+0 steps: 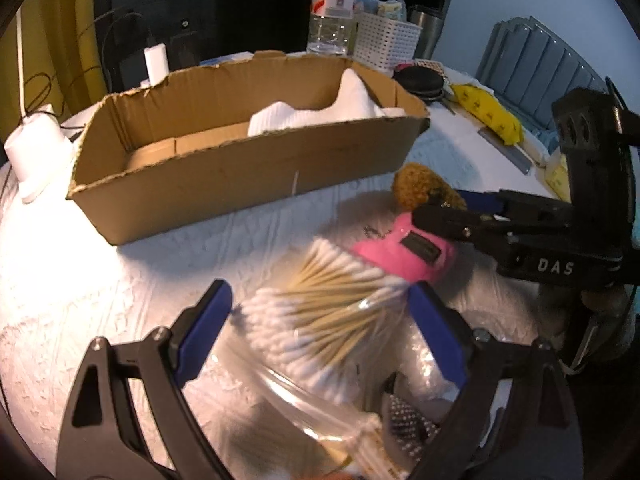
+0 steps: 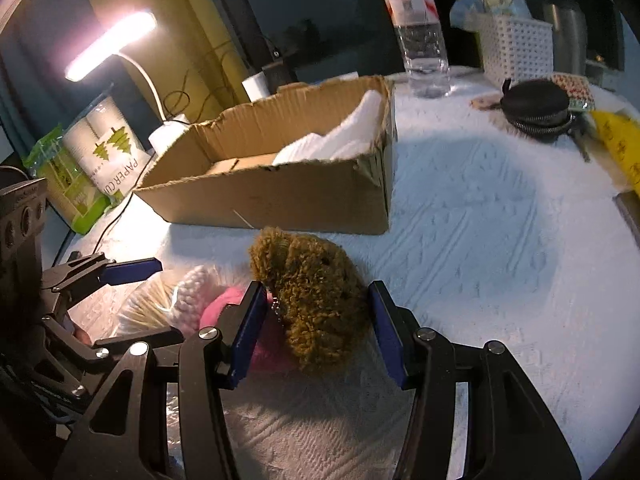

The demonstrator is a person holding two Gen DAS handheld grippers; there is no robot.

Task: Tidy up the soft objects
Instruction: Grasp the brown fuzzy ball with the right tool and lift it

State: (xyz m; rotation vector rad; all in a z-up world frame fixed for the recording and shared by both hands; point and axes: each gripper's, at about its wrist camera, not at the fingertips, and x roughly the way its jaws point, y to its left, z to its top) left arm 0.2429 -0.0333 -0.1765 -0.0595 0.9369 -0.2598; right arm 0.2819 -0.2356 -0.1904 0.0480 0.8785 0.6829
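A brown fuzzy plush [image 2: 316, 304] lies on the white tablecloth between the open fingers of my right gripper [image 2: 316, 312]; it also shows in the left wrist view [image 1: 424, 188]. A pink plush [image 1: 404, 252] lies beside it, under the right gripper's left finger [image 2: 248, 320]. A clear bag of cotton swabs [image 1: 328, 312] lies between the open fingers of my left gripper [image 1: 320, 308]. A cardboard box [image 1: 240, 184] behind holds white soft items [image 1: 312, 116]. The right gripper [image 1: 452, 208] straddles the brown plush in the left wrist view.
A water bottle [image 2: 420, 32], a white basket [image 2: 516, 44], a black round zip case [image 2: 536, 108] and a yellow packet [image 1: 488, 112] stand at the back right. A lit lamp [image 2: 112, 44] and a paper cup pack [image 2: 100, 152] are at the left.
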